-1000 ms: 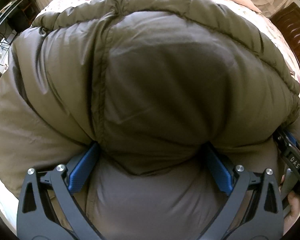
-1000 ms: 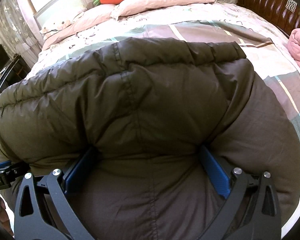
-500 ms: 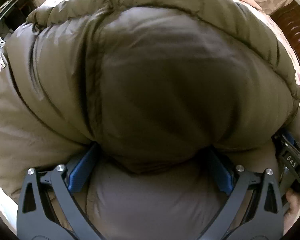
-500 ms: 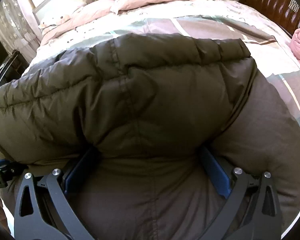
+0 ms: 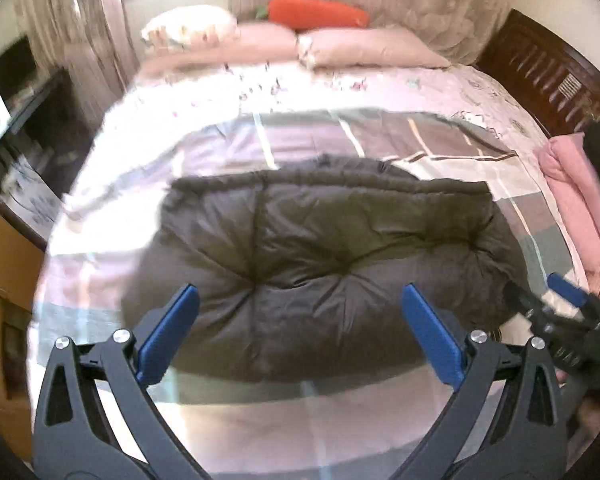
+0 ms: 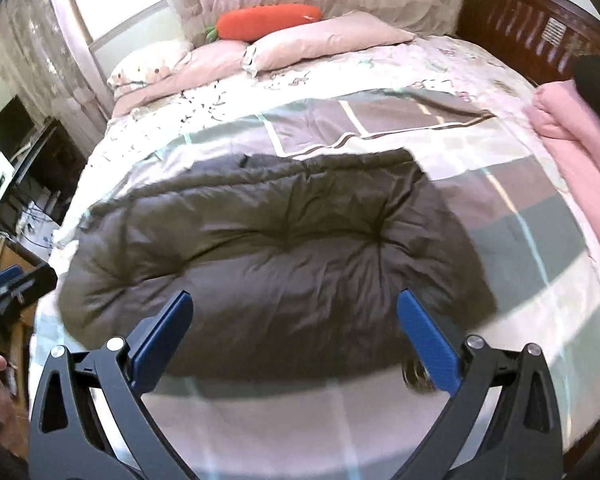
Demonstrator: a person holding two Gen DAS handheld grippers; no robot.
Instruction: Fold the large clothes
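A dark olive puffer jacket (image 5: pixel 320 264) lies folded in a thick bundle on the bed, also in the right wrist view (image 6: pixel 276 260). My left gripper (image 5: pixel 300 304) is open and empty, held above and short of the jacket's near edge. My right gripper (image 6: pixel 294 312) is open and empty too, above the same near edge. The right gripper shows at the right edge of the left wrist view (image 5: pixel 556 312). The left gripper shows at the left edge of the right wrist view (image 6: pixel 8 292).
The bed has a checked cover (image 5: pixel 340 420) under the jacket. Pink pillows (image 6: pixel 324 40) and an orange carrot cushion (image 6: pixel 268 20) lie at its head. A folded pink blanket (image 6: pixel 572 160) lies on the right, by a dark wooden frame (image 5: pixel 548 72). A desk with electronics (image 6: pixel 16 184) stands on the left.
Both grippers have let go of the jacket and pulled back and up from it. The jacket now lies on the bed, its surface dimpled where the grippers were.
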